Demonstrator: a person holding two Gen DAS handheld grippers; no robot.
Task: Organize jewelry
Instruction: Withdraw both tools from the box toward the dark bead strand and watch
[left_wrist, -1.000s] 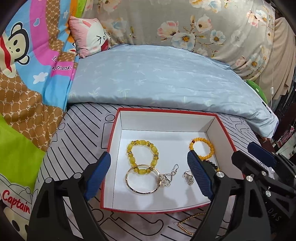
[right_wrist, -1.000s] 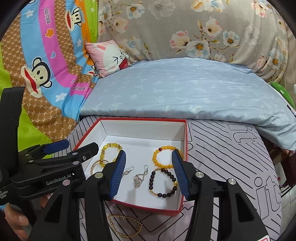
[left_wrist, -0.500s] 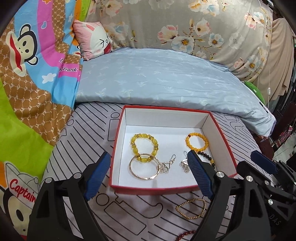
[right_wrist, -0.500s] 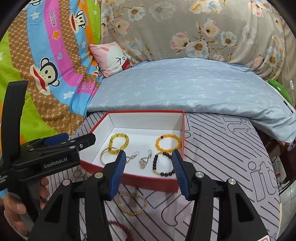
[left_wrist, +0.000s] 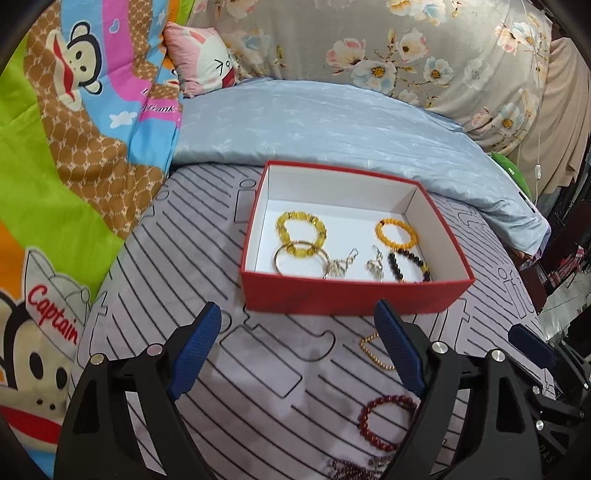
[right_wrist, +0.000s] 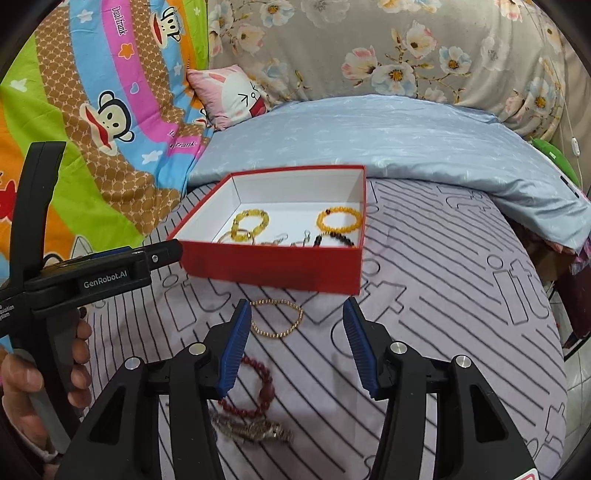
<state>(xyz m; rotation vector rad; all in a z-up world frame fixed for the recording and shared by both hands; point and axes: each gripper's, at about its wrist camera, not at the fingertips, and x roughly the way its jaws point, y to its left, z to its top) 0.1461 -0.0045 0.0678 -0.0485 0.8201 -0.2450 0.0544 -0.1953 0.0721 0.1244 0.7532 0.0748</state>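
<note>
bare striped sheet (right_wrist: 424, 314) right of red box (right_wrist: 273, 264); bracelets (right_wrist: 277, 319) nearer

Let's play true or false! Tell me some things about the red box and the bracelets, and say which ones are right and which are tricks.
1. The red box has no lid on it. True.
2. The gold chain bracelet is inside the box. False: it lies on the striped sheet in front of the box.
3. A dark red bead bracelet lies on the sheet, outside the box. True.
4. The right gripper is squeezing a bracelet. False: its jaws are apart and hold nothing.
5. The box is empty. False: it holds a yellow bead bracelet, an orange one and more.
</note>
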